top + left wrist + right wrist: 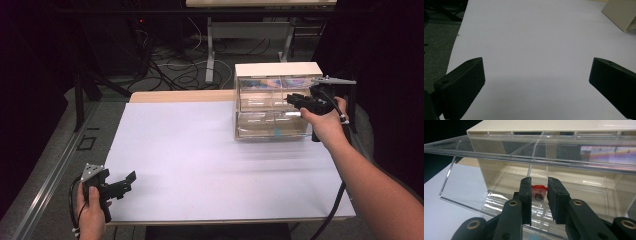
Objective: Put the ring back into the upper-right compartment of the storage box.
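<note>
A small beige cabinet (272,69) with clear plastic drawers stands at the far right of the white table (200,160). My right gripper (294,100) is at the front of the upper right drawer (474,177). In the right gripper view its jaws (539,192) stand close together, shut on a small clear handle at the drawer's front. A small red-topped thing (539,187) shows between the tips; whether it lies inside the drawer I cannot tell. My left gripper (131,180) rests at the table's near left corner, open, with bare table between its jaws (536,75).
The cabinet's beige corner (619,12) shows far off in the left gripper view. A lower drawer (270,127) holds a small blue-green item. Beyond the table, cables and metal frame legs (210,50) lie on the dark floor. A black cable (335,205) trails from my right gripper.
</note>
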Demonstrator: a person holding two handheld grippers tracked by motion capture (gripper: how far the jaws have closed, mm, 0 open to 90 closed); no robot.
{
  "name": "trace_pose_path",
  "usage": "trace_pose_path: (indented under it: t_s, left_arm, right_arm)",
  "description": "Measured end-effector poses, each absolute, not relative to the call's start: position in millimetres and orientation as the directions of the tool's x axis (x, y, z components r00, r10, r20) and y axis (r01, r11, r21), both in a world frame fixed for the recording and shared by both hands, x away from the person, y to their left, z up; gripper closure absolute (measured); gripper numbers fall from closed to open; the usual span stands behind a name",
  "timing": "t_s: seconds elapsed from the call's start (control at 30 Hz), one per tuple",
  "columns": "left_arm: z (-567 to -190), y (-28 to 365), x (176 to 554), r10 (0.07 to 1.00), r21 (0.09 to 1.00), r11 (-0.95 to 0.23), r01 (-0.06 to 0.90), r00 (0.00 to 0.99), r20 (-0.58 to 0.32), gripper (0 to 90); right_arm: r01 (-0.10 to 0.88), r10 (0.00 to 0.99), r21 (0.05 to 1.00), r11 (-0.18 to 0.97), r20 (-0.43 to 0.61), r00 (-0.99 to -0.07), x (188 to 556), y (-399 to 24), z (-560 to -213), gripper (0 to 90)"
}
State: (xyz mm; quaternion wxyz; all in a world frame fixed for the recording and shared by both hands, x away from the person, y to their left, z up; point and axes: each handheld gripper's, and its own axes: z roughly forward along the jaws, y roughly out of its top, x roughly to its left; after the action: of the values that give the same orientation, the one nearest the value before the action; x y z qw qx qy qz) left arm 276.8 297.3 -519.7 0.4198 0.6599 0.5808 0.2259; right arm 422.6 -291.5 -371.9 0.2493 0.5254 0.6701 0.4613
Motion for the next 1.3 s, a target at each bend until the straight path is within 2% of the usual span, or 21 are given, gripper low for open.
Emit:
trace_pose_path:
  t_s: [0.77, 1.3]
  left_arm:
    - [-520.6, 296.7, 278.0, 0.956, 0.815, 0.027, 0.579, 0.223, -0.19, 0.5]
    - [-520.8, 296.5, 278.4, 0.957, 0.815, 0.025, 0.579, 0.222, -0.188, 0.5]
  right_arm:
    - [0.466, 0.959, 0.885, -0.012, 0.143, -0.245, 441.5, -300.1, -378.8, 74.0]
    - [0.475, 0.965, 0.88, -0.009, 0.133, -0.228, 451.3, -299.0, -382.8, 73.8]
